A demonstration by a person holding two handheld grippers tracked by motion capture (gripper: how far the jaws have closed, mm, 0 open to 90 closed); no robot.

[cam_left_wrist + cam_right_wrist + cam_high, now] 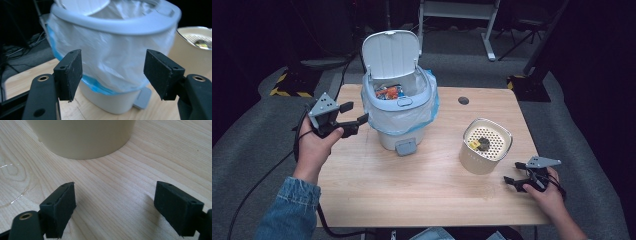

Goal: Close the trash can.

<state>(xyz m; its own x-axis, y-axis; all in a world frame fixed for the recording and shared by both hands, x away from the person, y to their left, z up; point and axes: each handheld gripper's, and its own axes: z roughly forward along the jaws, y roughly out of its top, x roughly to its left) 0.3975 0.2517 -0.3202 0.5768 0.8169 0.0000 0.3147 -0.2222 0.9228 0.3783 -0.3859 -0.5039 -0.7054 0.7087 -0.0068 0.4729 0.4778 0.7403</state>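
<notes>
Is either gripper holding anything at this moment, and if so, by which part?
Nothing is held. The left gripper is open beside the lined bin; the right gripper is open over the table, short of the cream container.

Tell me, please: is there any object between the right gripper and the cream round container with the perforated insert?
Nothing visible stands between them. The right gripper, jaws open, sits low over bare wooden table, and the cream round container is straight ahead, apart from it.

Wooden bench (pixel 422 185), pale grain, small dark round hole (pixel 463 100) near far edge. Grey carpet floor (pixel 257 145) around it. White frame legs (pixel 488 35) beyond; yellow-black striped base (pixel 287 91) far left
</notes>
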